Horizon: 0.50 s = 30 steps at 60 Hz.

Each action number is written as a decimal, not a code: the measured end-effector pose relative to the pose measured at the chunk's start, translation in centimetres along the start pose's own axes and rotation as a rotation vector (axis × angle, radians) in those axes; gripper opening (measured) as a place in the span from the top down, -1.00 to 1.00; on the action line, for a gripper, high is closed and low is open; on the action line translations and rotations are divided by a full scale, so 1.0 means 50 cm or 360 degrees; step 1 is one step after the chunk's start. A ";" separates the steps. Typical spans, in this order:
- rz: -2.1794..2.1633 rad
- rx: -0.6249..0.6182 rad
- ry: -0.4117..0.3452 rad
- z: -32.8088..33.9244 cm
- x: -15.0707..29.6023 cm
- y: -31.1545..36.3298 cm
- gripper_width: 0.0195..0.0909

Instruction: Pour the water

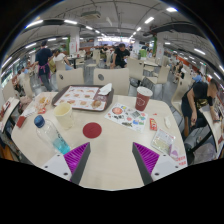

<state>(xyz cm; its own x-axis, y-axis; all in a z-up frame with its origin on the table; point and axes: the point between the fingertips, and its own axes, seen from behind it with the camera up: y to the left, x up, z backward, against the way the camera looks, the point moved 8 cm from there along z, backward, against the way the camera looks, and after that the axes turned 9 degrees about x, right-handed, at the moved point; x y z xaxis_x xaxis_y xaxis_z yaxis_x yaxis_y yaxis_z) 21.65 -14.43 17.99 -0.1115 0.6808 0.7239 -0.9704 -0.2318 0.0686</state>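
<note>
Gripper hangs over the near edge of a round white table, fingers spread wide with nothing between them, purple pads facing in. Clear plastic water bottle with a blue cap stands beside the left finger; a dark red coaster lies just ahead of the fingers, a red paper cup stands beyond to the right. Farther back sit a food tray and printed flyers; a seated person is off the table's right side.
</note>
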 end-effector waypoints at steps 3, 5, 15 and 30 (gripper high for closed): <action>-0.0010 -0.0007 -0.0003 0.001 -0.001 -0.002 -0.85; -0.0015 -0.0016 -0.0006 0.001 -0.002 -0.004 -0.85; -0.0014 -0.0073 -0.0022 0.001 -0.026 0.002 -0.84; -0.0081 -0.0076 -0.0047 0.019 -0.114 0.127 -0.85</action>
<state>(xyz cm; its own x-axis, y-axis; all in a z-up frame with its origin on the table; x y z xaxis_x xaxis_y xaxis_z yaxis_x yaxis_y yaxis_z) 16.31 -20.44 14.96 -0.0560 0.6700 0.7403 -0.9838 -0.1637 0.0737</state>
